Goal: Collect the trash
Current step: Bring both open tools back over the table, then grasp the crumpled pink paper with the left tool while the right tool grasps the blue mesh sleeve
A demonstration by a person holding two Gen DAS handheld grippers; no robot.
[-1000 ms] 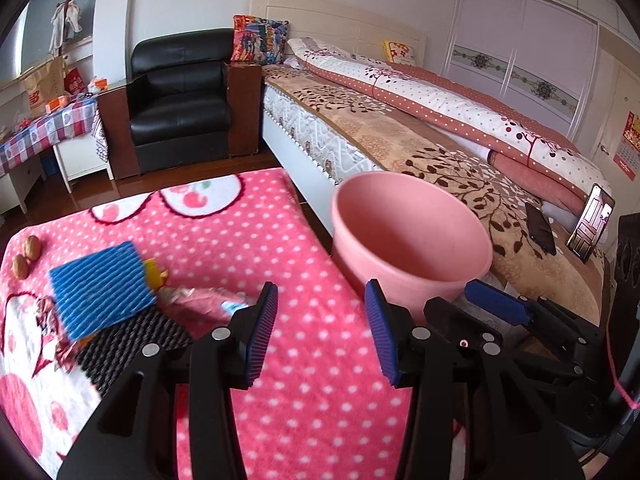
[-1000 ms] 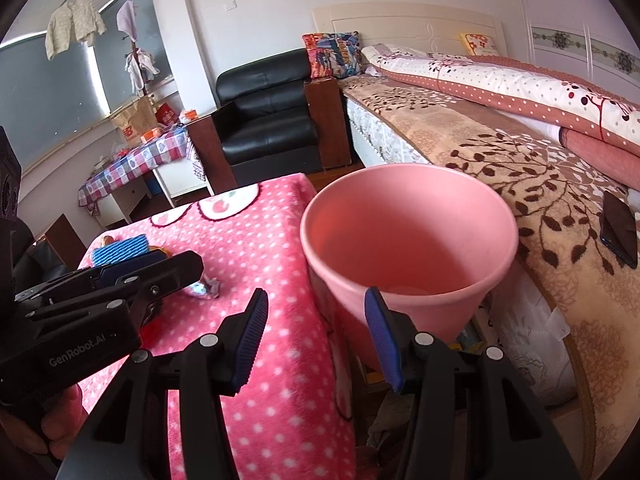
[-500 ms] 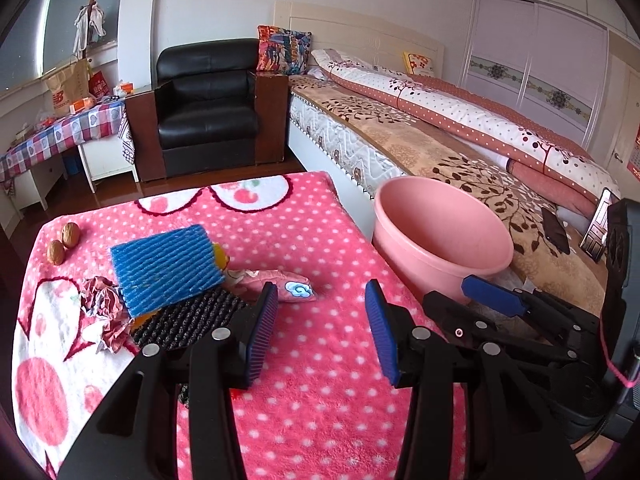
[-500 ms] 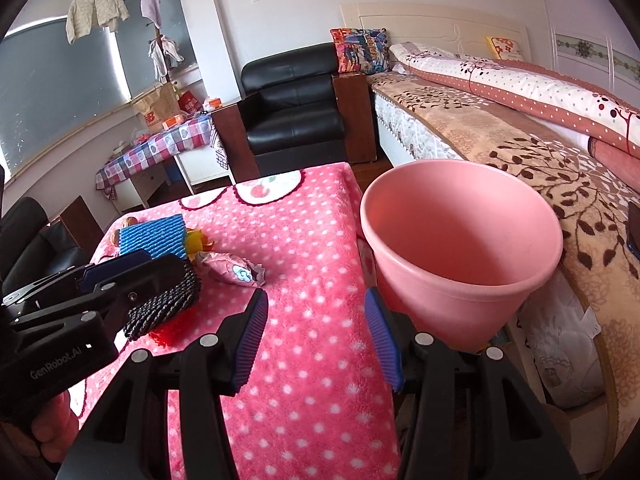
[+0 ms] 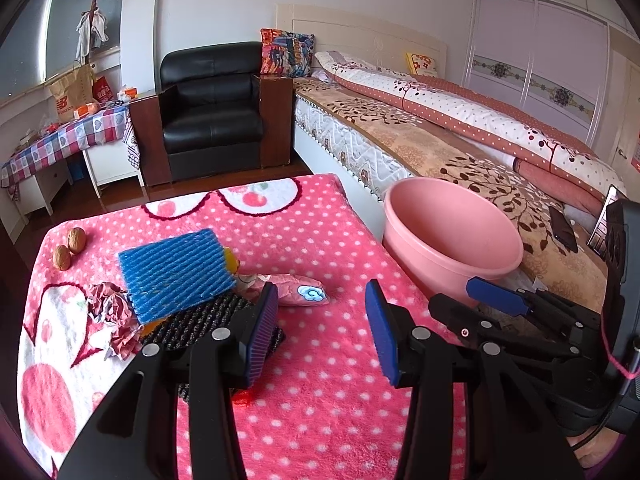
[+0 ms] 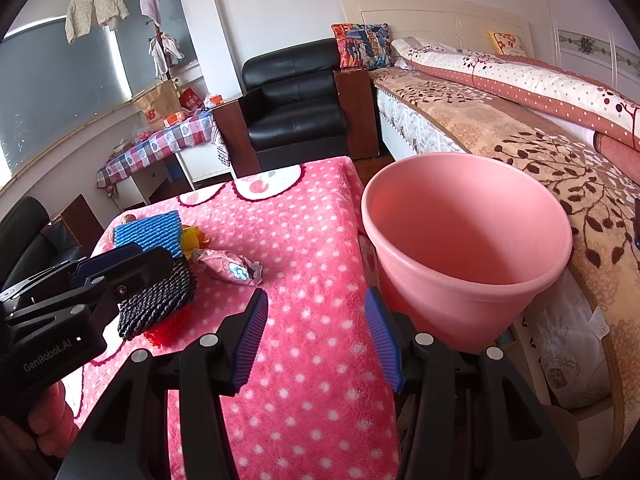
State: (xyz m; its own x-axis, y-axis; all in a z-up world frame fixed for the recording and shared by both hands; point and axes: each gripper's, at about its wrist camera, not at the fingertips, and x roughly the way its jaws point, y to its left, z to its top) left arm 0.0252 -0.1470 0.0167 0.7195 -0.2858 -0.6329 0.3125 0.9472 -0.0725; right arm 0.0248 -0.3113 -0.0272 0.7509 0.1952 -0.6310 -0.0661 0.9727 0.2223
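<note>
Both the left gripper (image 5: 322, 326) and right gripper (image 6: 314, 338) stand parted and empty. The round pink plastic bucket (image 6: 468, 248) sits just beside the polka-dot table (image 6: 304, 240), apparently to receive trash.

Black leather armchair (image 5: 214, 108) against the far wall; patterned cushion (image 5: 286, 53) on the wooden cabinet beside it; bed (image 5: 420, 140) along the right, brown leaf-print blanket under a rolled dotted quilt; side table (image 5: 64, 140) at left, checked cloth, cluttered.

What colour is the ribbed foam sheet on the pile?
Blue; the ribbed foam sheet shows best in the left wrist view.
</note>
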